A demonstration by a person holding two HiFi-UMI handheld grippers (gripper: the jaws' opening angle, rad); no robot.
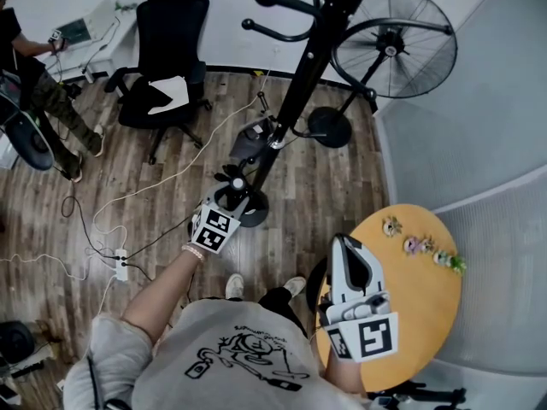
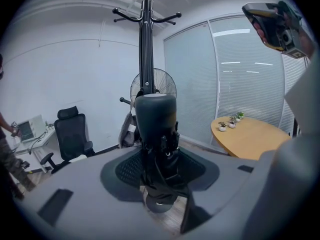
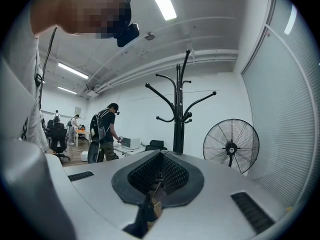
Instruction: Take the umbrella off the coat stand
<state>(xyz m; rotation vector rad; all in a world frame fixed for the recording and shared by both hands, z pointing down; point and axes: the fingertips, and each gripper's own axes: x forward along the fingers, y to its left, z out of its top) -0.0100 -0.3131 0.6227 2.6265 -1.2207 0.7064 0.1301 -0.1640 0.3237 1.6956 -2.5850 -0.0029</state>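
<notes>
The left claw (image 2: 159, 151) is clamped on the folded black umbrella (image 2: 156, 118), which stands upright at the centre of the left gripper view. Its long axis runs parallel to the coat stand (image 2: 146, 59), whose pole rises straight behind it. I judge the coming pull must carry the umbrella away from that pole. The right claw (image 1: 346, 246), closed on nothing, hangs well apart at lower right.
</notes>
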